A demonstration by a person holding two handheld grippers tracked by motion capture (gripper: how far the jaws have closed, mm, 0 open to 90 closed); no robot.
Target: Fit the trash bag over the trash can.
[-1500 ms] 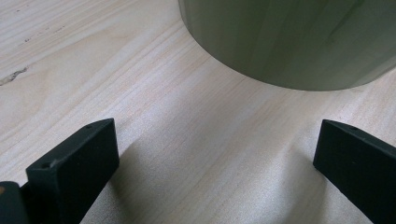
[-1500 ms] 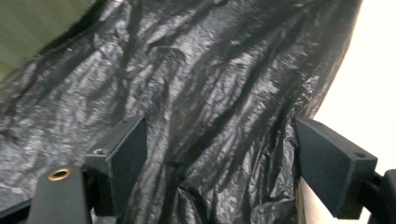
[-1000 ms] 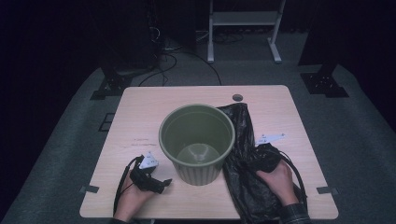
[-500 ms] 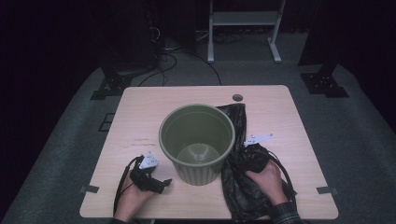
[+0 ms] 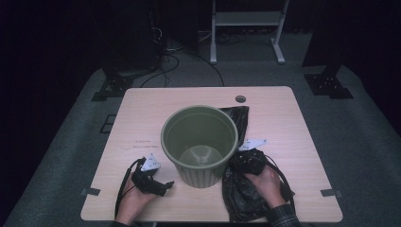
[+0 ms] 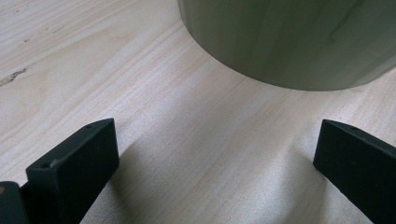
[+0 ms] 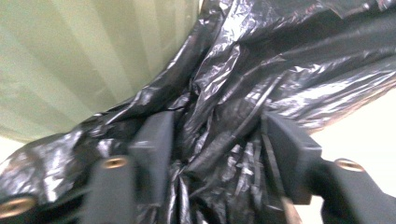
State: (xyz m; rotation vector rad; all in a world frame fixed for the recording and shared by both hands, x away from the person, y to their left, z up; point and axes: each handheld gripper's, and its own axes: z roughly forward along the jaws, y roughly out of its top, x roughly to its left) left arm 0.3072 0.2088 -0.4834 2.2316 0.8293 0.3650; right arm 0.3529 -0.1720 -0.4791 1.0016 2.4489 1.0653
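Note:
An olive green bin (image 5: 199, 142) stands upright and empty in the middle of the wooden table (image 5: 283, 109). Against its right side lies a crumpled black plastic bag (image 5: 241, 194), spreading down to the front edge. My right gripper (image 5: 240, 161) rests on the bag close to the bin. In the right gripper view, a bunch of the bag (image 7: 224, 79) sits squeezed between the jaws of my right gripper (image 7: 217, 140), with the bin's wall (image 7: 79, 60) behind. My left gripper (image 5: 163, 185) lies on the table at the bin's front left. It is open (image 6: 217, 135) over bare wood, facing the bin's base (image 6: 289, 42).
A round cable hole (image 5: 240, 99) sits near the table's far edge. On the grey floor behind are a white frame stand (image 5: 246, 28), dark equipment feet (image 5: 111, 87) and loose cables (image 5: 189, 56). Bare tabletop lies left of and behind the bin.
My right hand has moved left toward the bin and dragged the bag with it, and the bag now bunches tighter against the bin's side. The left gripper has stayed put.

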